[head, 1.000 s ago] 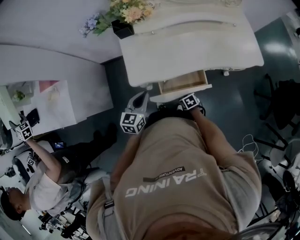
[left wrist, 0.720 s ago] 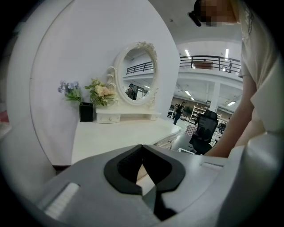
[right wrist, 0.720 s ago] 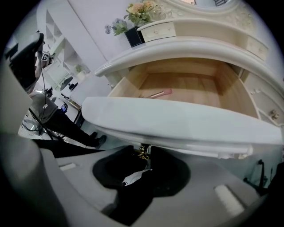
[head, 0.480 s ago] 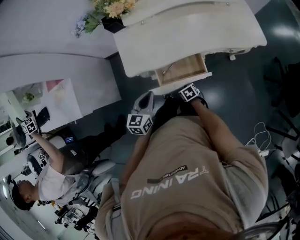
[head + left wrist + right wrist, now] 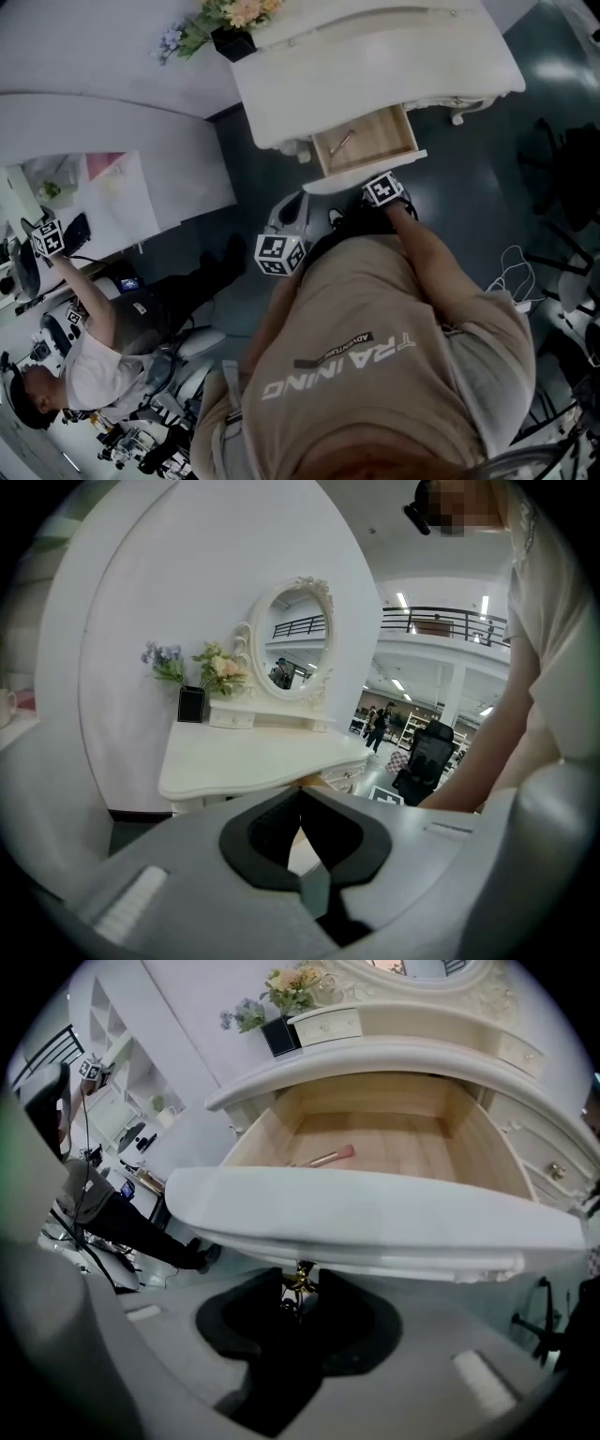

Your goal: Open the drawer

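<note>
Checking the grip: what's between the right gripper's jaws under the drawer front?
The drawer's small gold handle sits between the jaws of the right gripper, below the drawer front; the right gripper view shows it.

Flowers (image 5: pixel 239 11) in a black pot (image 5: pixel 232 42) on the white surface (image 5: pixel 375 56), beside an oval mirror (image 5: pixel 298 630). Pink-tipped brush (image 5: pixel 323 1158) lying flat. Seated person (image 5: pixel 89 370) off left.
</note>
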`<state>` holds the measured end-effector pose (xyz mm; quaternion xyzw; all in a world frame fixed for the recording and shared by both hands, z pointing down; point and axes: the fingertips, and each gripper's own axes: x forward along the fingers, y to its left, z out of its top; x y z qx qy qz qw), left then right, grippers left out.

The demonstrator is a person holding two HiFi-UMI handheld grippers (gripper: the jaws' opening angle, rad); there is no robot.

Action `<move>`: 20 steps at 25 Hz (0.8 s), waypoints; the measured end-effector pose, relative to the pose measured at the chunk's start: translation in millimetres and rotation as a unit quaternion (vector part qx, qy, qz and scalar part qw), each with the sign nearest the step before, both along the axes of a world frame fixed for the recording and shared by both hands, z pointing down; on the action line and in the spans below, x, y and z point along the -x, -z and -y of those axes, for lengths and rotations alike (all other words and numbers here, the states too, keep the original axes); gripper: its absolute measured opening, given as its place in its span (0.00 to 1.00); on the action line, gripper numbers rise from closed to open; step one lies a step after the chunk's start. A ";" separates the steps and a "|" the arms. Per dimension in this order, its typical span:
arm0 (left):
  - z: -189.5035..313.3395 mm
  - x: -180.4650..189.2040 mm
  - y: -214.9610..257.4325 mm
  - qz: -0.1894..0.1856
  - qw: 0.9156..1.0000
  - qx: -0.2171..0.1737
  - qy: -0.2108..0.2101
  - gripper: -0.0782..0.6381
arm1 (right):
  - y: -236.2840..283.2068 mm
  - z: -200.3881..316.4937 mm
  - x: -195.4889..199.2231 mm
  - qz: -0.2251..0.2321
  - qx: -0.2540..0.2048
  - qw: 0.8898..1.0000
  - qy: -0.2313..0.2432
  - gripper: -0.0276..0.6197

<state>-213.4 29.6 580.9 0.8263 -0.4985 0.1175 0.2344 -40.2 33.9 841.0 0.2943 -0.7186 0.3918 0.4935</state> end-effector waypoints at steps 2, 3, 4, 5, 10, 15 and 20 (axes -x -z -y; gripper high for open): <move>-8.0 5.5 1.3 -0.002 1.000 -0.003 -0.012 0.12 | 0.6 -2.6 9.7 0.016 -0.012 1.000 -0.010 0.24; -11.6 9.5 1.2 -0.002 1.000 -0.004 -0.016 0.12 | 0.6 -5.4 11.1 0.014 -0.014 1.000 -0.012 0.24; -15.5 14.1 0.2 -0.004 1.000 -0.004 -0.019 0.12 | 1.0 -8.2 14.2 0.016 -0.016 1.000 -0.014 0.24; -19.7 18.4 -1.4 -0.007 1.000 -0.002 -0.021 0.12 | 1.2 -10.4 14.7 0.014 -0.021 1.000 -0.014 0.24; -34.3 31.4 -14.6 -0.018 0.999 0.005 -0.045 0.12 | -0.1 -25.0 13.1 0.002 -0.031 0.999 -0.018 0.24; -38.6 29.2 -29.7 -0.006 0.997 0.011 -0.071 0.12 | -2.5 -39.3 12.4 -0.003 -0.023 0.999 -0.047 0.24; -41.7 8.5 -18.4 -0.005 0.997 -0.007 -0.083 0.12 | 4.7 -36.5 7.6 0.028 -0.069 0.995 -0.062 0.25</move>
